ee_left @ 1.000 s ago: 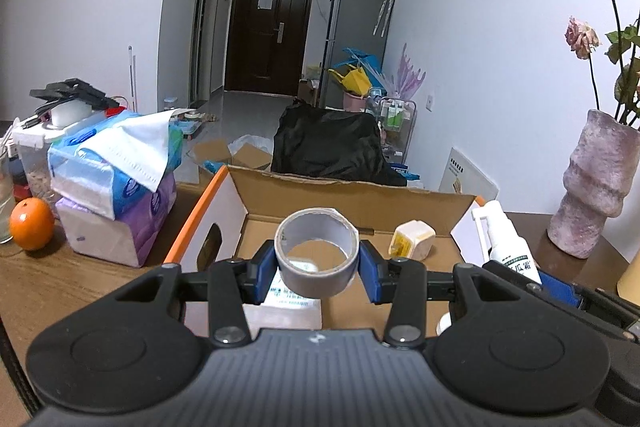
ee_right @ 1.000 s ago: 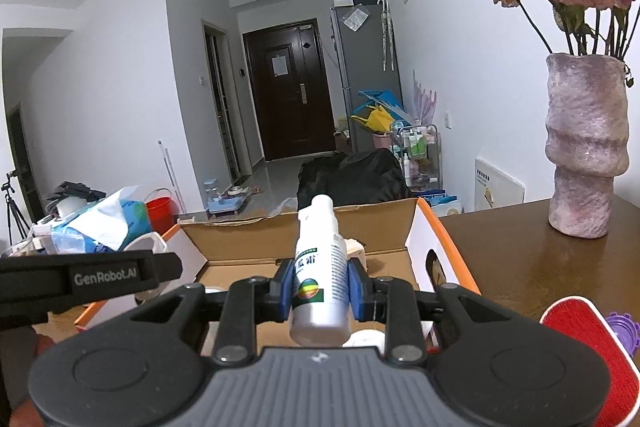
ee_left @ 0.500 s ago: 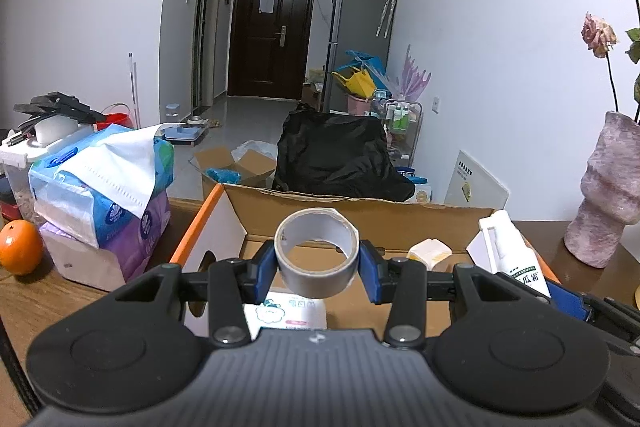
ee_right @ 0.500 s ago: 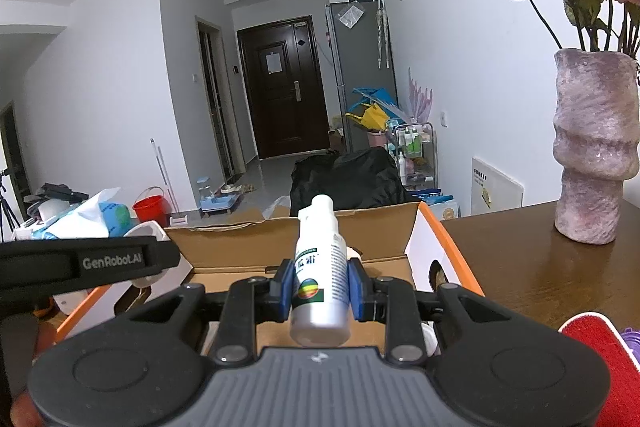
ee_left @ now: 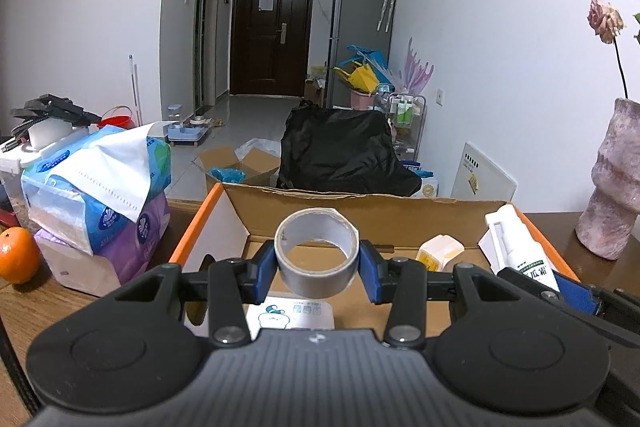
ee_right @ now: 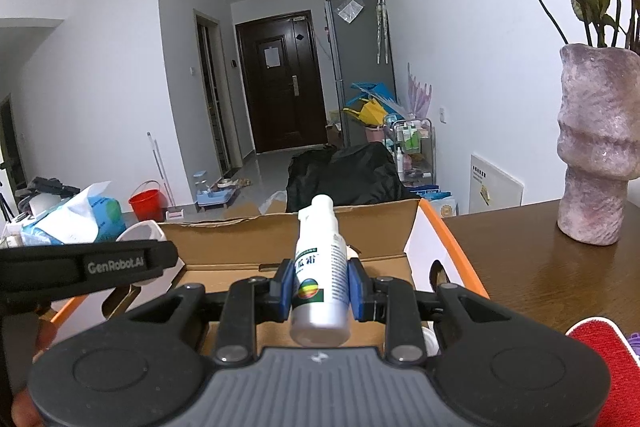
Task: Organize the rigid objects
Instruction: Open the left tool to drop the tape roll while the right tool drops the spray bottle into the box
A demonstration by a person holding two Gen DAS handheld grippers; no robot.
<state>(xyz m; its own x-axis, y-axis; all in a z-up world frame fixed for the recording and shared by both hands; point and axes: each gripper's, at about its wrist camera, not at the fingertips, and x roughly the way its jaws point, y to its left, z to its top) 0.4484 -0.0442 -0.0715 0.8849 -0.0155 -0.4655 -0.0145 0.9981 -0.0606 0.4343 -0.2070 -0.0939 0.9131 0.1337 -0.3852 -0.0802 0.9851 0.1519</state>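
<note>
A roll of grey tape [ee_left: 316, 253] is squeezed between the blue pads of the left gripper [ee_left: 317, 269], above the open cardboard box [ee_left: 360, 215]. A white spray bottle [ee_right: 320, 267] is pinched upright by the right gripper [ee_right: 320, 285], over the same box.

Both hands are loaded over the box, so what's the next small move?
Probably lower the left hand-held gripper until the tape roll nears the cardboard box floor, then release. The tape hangs above bare cardboard. The right hand-held gripper holds the spray bottle.
</note>
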